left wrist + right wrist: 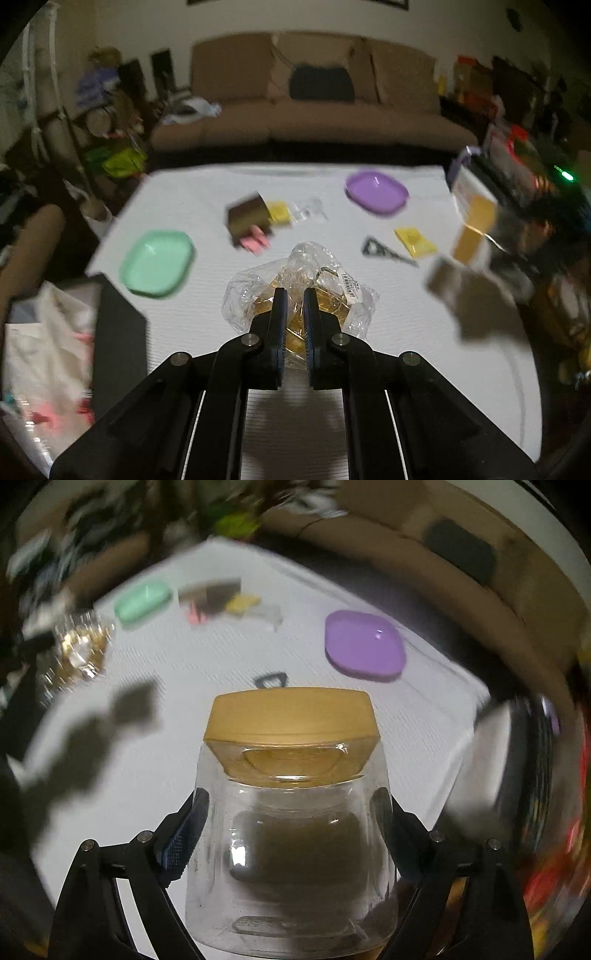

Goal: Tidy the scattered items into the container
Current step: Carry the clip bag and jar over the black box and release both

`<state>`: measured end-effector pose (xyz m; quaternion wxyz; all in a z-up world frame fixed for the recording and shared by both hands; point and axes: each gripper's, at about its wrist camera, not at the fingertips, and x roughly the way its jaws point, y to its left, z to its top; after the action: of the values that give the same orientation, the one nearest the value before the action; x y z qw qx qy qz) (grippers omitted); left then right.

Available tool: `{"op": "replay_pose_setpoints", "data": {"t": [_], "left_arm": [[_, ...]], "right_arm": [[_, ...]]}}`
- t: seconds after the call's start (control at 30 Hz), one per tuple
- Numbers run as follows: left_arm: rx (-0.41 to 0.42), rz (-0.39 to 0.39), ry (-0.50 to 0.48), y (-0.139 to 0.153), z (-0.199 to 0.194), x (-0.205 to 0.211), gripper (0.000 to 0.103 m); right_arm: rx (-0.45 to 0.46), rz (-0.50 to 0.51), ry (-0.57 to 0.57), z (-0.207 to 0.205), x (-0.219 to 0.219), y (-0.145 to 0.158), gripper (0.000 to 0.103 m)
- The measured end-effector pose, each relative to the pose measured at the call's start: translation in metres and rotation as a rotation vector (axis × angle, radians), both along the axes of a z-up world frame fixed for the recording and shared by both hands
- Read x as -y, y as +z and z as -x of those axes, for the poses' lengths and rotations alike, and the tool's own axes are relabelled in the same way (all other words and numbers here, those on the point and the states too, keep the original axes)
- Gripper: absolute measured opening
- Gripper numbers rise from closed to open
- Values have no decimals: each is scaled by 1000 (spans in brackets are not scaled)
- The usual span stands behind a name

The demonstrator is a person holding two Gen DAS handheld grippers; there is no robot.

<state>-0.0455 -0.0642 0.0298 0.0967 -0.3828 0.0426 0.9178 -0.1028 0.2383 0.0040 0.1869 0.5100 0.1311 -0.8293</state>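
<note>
Now we hold one thing in each gripper above the white ribbed table.

Largest first: our right gripper stands wide, its pads pressed on the sides of a clear glass jar with a tan lid, held off the table. Our left gripper is nearly closed, pinching a crinkled clear plastic bag of golden pieces. On the table beyond lie a mint green tray at left and a purple tray at right, with a brown box, yellow packets and a dark bottle opener scattered between them.
</note>
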Motion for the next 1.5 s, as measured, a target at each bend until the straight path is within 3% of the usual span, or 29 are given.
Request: {"op": "replay_pose_setpoints", "data": {"t": [0.1,0.27,0.47,0.6,0.87,1.03,1.13,1.2,1.33,1.4,1.5], "left_arm": [[-34,1,24,26,-13,11,8],[-68,56,69,58,-41,39,8],[-93,203,188,80,-71,94,8],[-98,243,295,88,-91,143,8],[-35,286,421,76,-93,235,8],[96,243,430,45,-51,292,8],[122,249,448,26,-27,315,8],[166,249,474,4,-13,333,8],[227,269,486,-32,7,347,8],[238,289,491,-33,19,347,7],[271,232,497,-25,33,350,11]], "right_arm": [[-5,138,-102,-30,-1,33,90],[-67,219,-164,-55,54,57,90],[-33,358,-54,-58,147,56,90],[7,440,53,-60,218,60,90],[60,533,97,-44,341,55,91],[241,597,63,-21,421,12,91],[295,600,72,-12,461,-8,91],[302,523,70,-7,487,-25,91],[222,387,48,0,518,-39,91],[198,327,34,9,528,-40,91],[194,299,59,25,529,-45,92]]}}
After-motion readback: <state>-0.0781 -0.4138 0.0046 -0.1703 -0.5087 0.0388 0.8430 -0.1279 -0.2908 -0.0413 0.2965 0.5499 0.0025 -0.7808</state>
